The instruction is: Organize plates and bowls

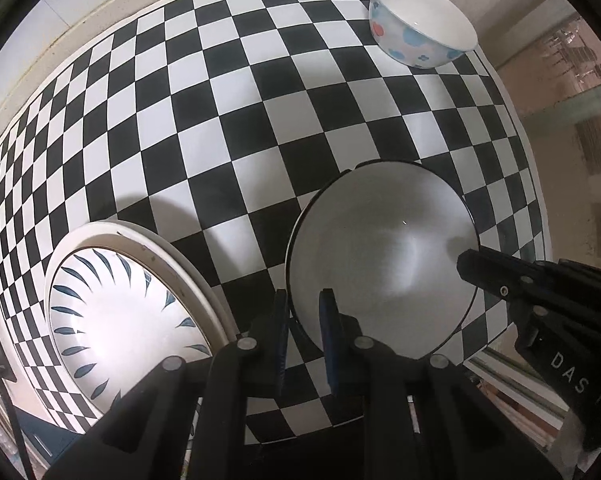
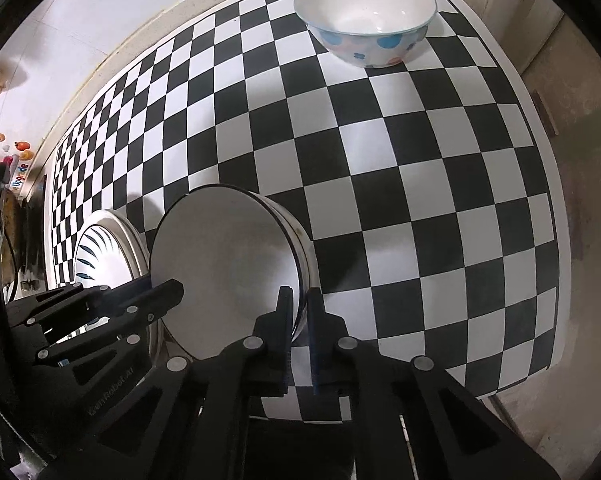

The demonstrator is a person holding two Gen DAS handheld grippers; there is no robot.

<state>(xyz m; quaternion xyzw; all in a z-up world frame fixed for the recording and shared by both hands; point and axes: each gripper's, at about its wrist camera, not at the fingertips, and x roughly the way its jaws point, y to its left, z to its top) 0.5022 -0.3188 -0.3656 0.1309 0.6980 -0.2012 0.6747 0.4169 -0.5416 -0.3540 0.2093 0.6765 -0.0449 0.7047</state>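
Observation:
A white bowl with a dark rim (image 1: 380, 256) (image 2: 224, 268) is held over the checkered mat by both grippers. My left gripper (image 1: 304, 304) is shut on its left rim, one finger inside and one outside. My right gripper (image 2: 298, 300) is shut on its right rim the same way; it shows in the left wrist view (image 1: 484, 268). A second bowl with blue and pink dots (image 1: 420, 24) (image 2: 366, 20) stands upright at the far right of the mat. A white plate with blue leaf marks (image 1: 120, 320) (image 2: 100, 252) lies to the left, on a larger cream plate.
The black-and-white checkered mat (image 1: 220, 120) (image 2: 420, 180) covers the counter up to a pale wall at the back. The mat's right edge (image 1: 516, 128) meets a drop to the floor. Colourful magnets (image 2: 16, 152) hang at far left.

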